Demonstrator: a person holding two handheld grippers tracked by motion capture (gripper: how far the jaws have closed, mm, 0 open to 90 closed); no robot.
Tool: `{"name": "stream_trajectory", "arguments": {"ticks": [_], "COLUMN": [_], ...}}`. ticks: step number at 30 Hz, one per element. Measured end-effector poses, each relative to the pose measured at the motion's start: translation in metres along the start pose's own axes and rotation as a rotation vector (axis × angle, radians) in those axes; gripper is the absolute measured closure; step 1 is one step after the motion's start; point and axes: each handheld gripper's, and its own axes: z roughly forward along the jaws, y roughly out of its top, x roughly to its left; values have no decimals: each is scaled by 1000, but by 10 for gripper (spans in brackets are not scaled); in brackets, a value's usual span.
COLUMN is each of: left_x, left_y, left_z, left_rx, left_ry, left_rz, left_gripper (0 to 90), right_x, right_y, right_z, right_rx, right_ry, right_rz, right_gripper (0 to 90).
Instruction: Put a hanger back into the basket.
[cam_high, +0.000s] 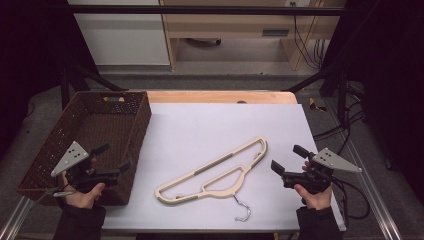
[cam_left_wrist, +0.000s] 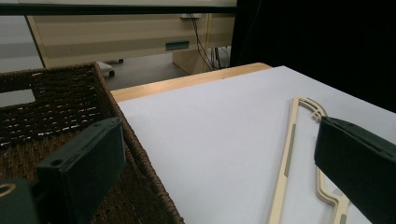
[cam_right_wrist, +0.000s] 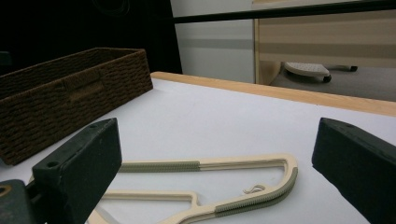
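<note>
a cream hanger (cam_high: 215, 172) is lying flat on the white surface (cam_high: 200, 125) between both grippers, its long axis running from near left to far right, metal hook (cam_high: 243, 210) pointing near. the right gripper (cam_high: 287, 162) is sitting nearer it, fingers spread wide and holding nothing; the left gripper (cam_high: 114, 157) is hovering over the basket (cam_high: 125, 100), likewise wide open and empty.

From my left tongs' view, the hanger (cam_left_wrist: 290, 154) runs off the bottom edge, and the right jaw covers its lower curve, so I cannot see its hook. The basket (cam_left_wrist: 70, 107) is cut by the left and bottom edges there. From my right tongs' view, the hanger's (cam_right_wrist: 219, 179) near end drops below the frame, behind the left jaw. In the high view, my left hand (cam_high: 82, 192) hides the basket's (cam_high: 90, 135) near corner.
</note>
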Motion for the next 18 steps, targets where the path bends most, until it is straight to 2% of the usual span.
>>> {"name": "stream_trajectory", "arguments": {"ticks": [7,12,15,18], "left_x": [1,0,0,-1], "left_y": [0,0,0,1], "left_z": [-2,-2,-2,-2], "left_rx": [-6,-3,-3,-5], "left_ry": [4,3,3,2], "left_rz": [-1,-3,-2,1], "left_gripper": [19,19,19,20], "right_x": [3,12,16,24], "right_y": [1,2,2,1], "right_z": [1,4,6,11], "right_rx": [21,49,51,83], "right_ry": [-9,6,24,38], "right_rz": [-3,-33,-28,-41], "right_gripper": [34,48,62,71]}}
